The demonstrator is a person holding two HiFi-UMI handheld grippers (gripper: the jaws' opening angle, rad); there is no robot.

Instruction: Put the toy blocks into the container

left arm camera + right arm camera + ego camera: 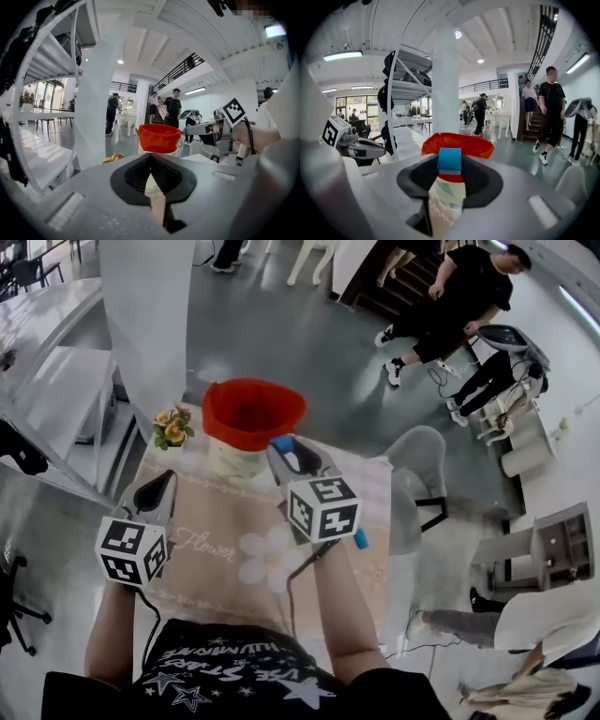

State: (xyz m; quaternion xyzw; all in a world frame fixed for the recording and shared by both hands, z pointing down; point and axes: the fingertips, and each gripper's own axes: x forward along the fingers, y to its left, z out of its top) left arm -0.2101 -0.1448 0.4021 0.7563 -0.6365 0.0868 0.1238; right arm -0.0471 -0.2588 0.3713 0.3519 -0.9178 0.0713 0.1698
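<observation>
Nearest the camera is the person's dark printed shirt (234, 681), with both forearms reaching out over the patterned table (211, 549). Left gripper (150, 157), near left: jaws closed together, nothing between them. Right gripper (281, 448), further out and right of centre: jaws clamped on a blue toy block (449, 160) at their tips, just short of the red container (253, 412) at the table's far edge, beside a small flower ornament (172, 427). Assessment: this block is not yet deposited. No other loose blocks show on the table, and the container's contents cannot be made out.
</observation>
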